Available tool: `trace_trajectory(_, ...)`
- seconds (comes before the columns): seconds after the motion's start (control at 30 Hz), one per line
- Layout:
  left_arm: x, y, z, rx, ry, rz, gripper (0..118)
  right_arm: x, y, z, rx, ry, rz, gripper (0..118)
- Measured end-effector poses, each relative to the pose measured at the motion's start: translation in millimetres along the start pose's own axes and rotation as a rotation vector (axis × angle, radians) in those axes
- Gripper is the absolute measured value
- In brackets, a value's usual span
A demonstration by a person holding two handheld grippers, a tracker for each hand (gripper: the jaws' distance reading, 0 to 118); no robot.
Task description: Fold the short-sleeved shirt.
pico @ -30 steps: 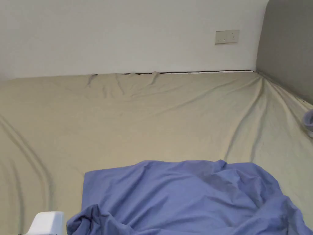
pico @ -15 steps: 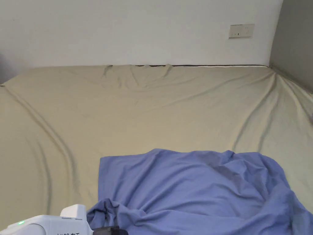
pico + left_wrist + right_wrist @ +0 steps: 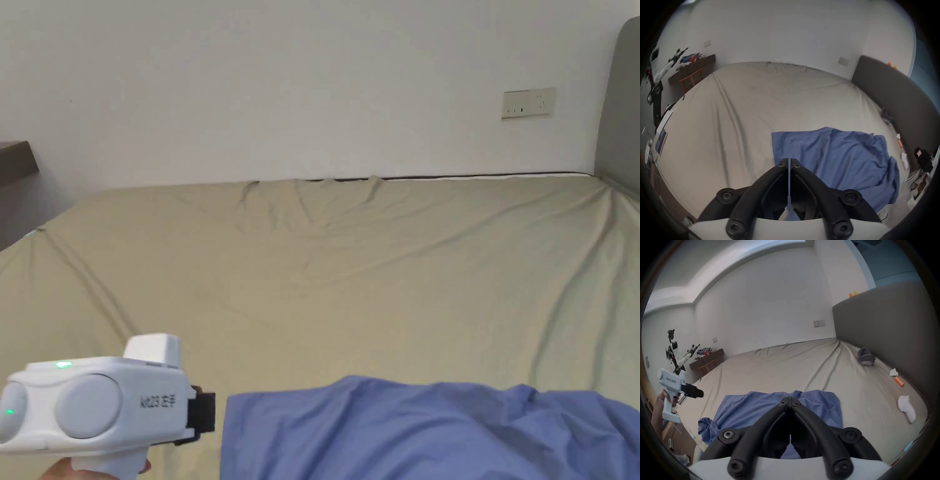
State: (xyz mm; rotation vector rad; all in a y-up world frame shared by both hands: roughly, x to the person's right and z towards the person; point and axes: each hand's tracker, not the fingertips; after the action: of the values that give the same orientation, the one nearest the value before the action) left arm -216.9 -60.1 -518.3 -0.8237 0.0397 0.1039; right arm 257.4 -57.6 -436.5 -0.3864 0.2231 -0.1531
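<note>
Head view is showing the crumpled blue cotton short-sleeved shirt [image 3: 431, 431] lying on the wide bed with the beige sheet [image 3: 350, 275], near the front edge, where the person can reach it easily. One side of the shirt is lying rather flat with a straight edge, and the other side is bunching into a small knot of cloth, so I think it needs spreading first.

The left tongs [image 3: 789, 164] are hanging in the air above the left edge of the shirt, with the jaws almost together and only a thin slit between them, and they are holding nothing. A hand [image 3: 661, 400] is gripping the white handle.

The right tongs [image 3: 790, 400] are also hovering over the shirt, jaws closed together and empty. Probably both are waiting for choosing a grasp place, so no fold is begun yet.
</note>
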Motion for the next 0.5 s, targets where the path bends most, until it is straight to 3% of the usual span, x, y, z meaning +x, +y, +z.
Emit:
trace_trajectory(0.1,0,16,-47,-0.024,-0.003,0.021,6,9,-1,-25,-0.013,0.02,-0.023,0)
trace_trajectory(0.17,-2,25,-77,-0.053,0.001,0.034,21,13,-3,-38,-0.024,0.022,-0.029,0)
trace_trajectory(0.2,-1,29,-90,-0.084,0.018,0.027,48,27,-10,-47,-0.03,0.032,-0.035,0)
trace_trajectory(0.23,0,31,-106,-0.108,0.035,0.009,89,33,-12,-54,-0.043,0.045,-0.045,0)
trace_trajectory(0.27,2,33,-122,-0.13,0.049,-0.024,111,36,-13,-60,-0.053,0.043,-0.049,0)
trace_trajectory(0.3,1,33,-132,-0.139,0.05,-0.05,117,37,-15,-64,-0.054,0.039,-0.049,0)
trace_trajectory(0.37,6,37,-151,-0.187,0.107,-0.102,111,39,-16,-71,-0.066,0.037,-0.052,0)
trace_trajectory(0.5,9,33,-180,-0.214,0.107,-0.125,111,45,-20,-78,-0.078,0.049,-0.055,0)
